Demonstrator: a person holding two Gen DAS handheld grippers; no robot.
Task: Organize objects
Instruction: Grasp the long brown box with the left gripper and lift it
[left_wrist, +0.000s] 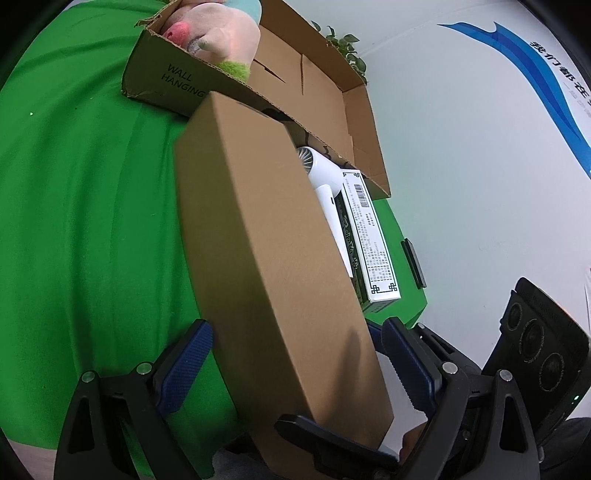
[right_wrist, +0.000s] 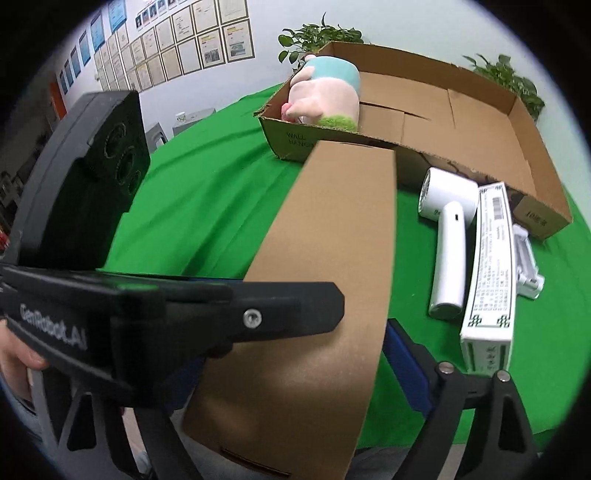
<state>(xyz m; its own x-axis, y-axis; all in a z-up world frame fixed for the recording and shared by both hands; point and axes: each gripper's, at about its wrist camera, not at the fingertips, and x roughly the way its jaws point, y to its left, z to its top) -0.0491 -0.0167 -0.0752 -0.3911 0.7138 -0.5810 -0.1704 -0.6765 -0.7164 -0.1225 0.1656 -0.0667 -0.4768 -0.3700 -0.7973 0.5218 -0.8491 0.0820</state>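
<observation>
A long flat brown cardboard box (left_wrist: 273, 266) is held between both grippers, its far end at the open carton's front wall. My left gripper (left_wrist: 295, 354) is shut on the box's near end, blue pads on either side. My right gripper (right_wrist: 291, 354) grips the same brown box (right_wrist: 332, 258), with the left gripper's black finger (right_wrist: 258, 314) across it. The open carton (right_wrist: 528, 155) holds a pink plush toy (right_wrist: 325, 99) at its left end. A white hair dryer (right_wrist: 448, 236) and a white printed box (right_wrist: 491, 266) lie on the green cloth in front of the carton.
The table is covered in green cloth (right_wrist: 192, 206). A small white object (right_wrist: 528, 266) lies right of the printed box. Potted plants (right_wrist: 317, 37) stand behind the carton. A dark flat object (left_wrist: 413, 262) lies at the table's edge in the left wrist view.
</observation>
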